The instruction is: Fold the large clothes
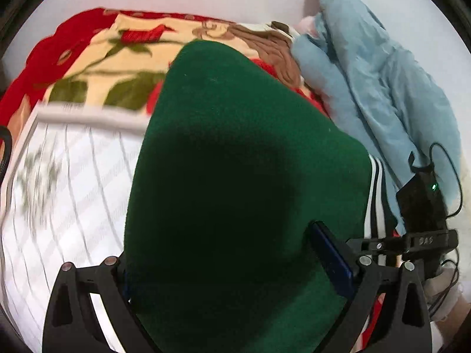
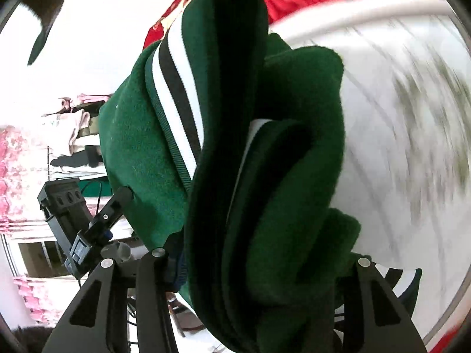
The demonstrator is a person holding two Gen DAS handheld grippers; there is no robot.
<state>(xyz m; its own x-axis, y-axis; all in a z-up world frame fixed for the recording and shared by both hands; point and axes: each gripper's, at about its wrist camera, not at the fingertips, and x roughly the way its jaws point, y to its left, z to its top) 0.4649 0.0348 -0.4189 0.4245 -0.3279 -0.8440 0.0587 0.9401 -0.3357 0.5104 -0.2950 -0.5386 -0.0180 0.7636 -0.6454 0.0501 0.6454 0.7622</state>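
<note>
A dark green fleece garment [image 1: 235, 153] with a black-and-white striped band [image 1: 375, 194] fills both views. My left gripper [image 1: 235, 288] is shut on the garment, which drapes forward over its fingers and hides the left fingertip. In the right wrist view my right gripper [image 2: 259, 288] is shut on a thick bunch of folded layers of the same garment [image 2: 265, 153], with the striped band [image 2: 176, 88] running up its left side. The other gripper shows at the right edge of the left wrist view [image 1: 424, 211] and at the left of the right wrist view [image 2: 88, 220].
A white quilted pad with grey lines [image 1: 67, 191] lies under the garment on a red and cream floral blanket [image 1: 97, 67]. A light blue crumpled cloth [image 1: 374, 70] lies to the right. Shelves with folded clothes [image 2: 73, 135] stand in the background.
</note>
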